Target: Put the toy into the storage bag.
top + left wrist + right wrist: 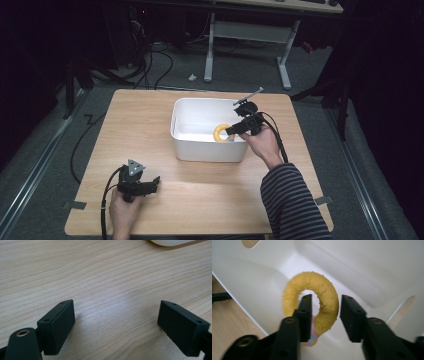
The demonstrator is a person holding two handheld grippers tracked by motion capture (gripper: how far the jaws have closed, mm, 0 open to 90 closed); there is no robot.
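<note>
A knobbly yellow ring (221, 133) hangs inside the white bin (176, 120), at its right side. My right gripper (231, 131) reaches in over the bin's right rim. In the right gripper view the yellow ring (312, 282) has one jaw through its hole and the other outside it. A gap shows between that outer jaw and the ring, so the right gripper (325, 298) is open around it. A pink and blue bit (313, 336) shows at the ring's lower end. My left gripper (156, 182) rests near the table's front left, and the left gripper (115, 305) stands open over bare wood.
The bin stands mid-table on the wooden top (135, 125), and its corner (172, 242) shows in the left gripper view. A striped sleeve (292, 200) crosses the front right. Behind the table stand a white desk frame (250, 35) and floor cables (150, 65).
</note>
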